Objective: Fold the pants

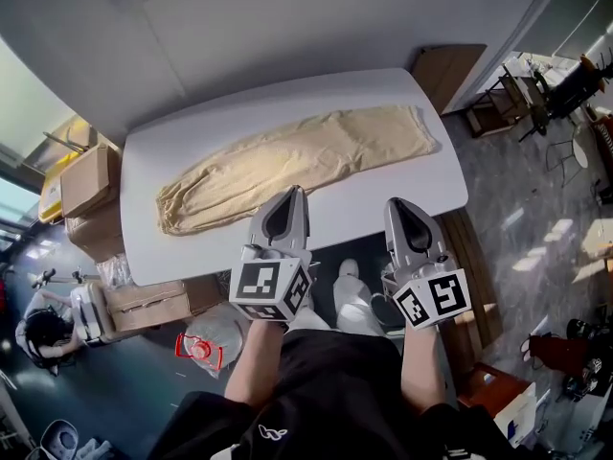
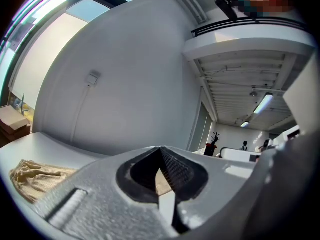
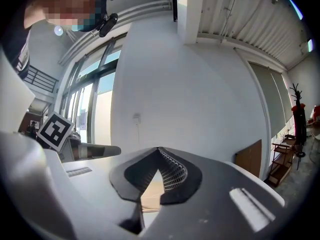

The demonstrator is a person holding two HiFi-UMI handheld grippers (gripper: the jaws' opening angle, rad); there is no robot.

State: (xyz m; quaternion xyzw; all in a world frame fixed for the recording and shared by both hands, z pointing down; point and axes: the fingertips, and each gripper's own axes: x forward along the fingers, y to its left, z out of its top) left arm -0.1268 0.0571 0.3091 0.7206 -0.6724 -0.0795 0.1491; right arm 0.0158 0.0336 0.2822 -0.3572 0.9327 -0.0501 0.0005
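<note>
while the pants [image 1: 297, 166] lie spread lengthwise across the counter [image 1: 402, 94], from left edge to far right corner, left claw [image 1: 293, 194] and right claw [image 1: 398, 205] hover at the near edge, both closed, empty.

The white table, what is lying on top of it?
Beige pants lie stretched flat along the table. The left gripper and right gripper reach over its near edge. The tabletop under the cloth is hidden.
</note>
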